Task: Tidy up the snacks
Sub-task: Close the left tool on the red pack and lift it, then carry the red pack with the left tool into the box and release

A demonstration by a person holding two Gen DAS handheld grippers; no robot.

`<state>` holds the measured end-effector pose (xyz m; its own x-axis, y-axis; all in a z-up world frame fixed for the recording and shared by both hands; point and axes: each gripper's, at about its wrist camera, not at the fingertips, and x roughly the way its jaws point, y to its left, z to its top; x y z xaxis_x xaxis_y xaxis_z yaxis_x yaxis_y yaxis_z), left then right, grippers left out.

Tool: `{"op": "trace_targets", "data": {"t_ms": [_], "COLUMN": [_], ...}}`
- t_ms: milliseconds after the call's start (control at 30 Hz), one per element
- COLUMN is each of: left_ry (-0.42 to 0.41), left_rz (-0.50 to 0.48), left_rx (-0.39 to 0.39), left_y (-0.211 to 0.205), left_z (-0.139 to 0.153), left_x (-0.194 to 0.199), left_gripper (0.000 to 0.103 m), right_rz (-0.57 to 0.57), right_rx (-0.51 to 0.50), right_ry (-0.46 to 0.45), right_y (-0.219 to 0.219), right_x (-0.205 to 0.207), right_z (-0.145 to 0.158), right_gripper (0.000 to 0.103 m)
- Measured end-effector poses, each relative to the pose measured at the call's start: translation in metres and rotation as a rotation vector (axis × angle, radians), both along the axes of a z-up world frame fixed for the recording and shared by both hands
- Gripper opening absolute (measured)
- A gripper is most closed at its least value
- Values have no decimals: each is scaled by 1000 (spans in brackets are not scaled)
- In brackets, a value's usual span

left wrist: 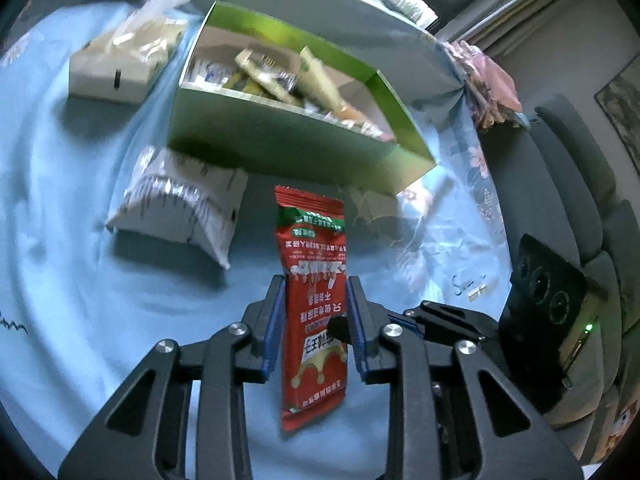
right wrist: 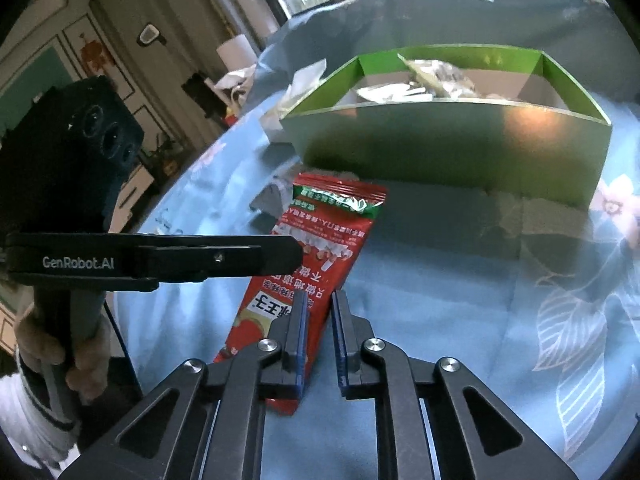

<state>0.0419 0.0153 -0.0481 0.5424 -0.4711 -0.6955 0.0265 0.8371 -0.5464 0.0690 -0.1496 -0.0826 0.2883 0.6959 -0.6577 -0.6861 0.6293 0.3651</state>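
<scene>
gripping one red snack packet [left wrist: 312, 312], left gripper [left wrist: 316, 292] and right gripper [right wrist: 320, 304] both clamped

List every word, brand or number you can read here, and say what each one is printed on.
"GenRobot.AI": white lettering on the side of the left gripper, as the right wrist view shows it.
Red snack packet: Chinese print, upside down to both cameras, too distorted to quote reliably.
Packets in the green box: print too blurred to read.
Blue tablecloth: dark script-like marks, unreadable.
</scene>
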Motion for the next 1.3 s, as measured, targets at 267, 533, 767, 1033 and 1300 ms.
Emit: {"op": "trace_targets", "data": {"t_ms": [267, 533, 767, 1033, 1300], "left_ry": [-86, -136, -185, -248, -242], "left_rz": [-6, -18, -17, -9, 14], "left_rx": [19, 21, 0, -19, -22], "left_y": [-13, -17, -11, 0, 14], "left_z": [26, 47, 67, 80, 61], "left_x": [11, 33, 63, 105, 147], "left_gripper": [27, 28, 28, 28, 30], "right_rz": [-58, -106, -142, -173, -186], "right_rx": [55, 106, 134, 146, 114], "right_ry": [-45, -102, -164, -205, -182], "right_y": [-11, -19, -18, -9, 12], "right_x": [4, 16, 47, 88, 135], "right_z": [24, 51, 80, 95, 79], "right_gripper": [14, 14, 14, 14, 14]}}
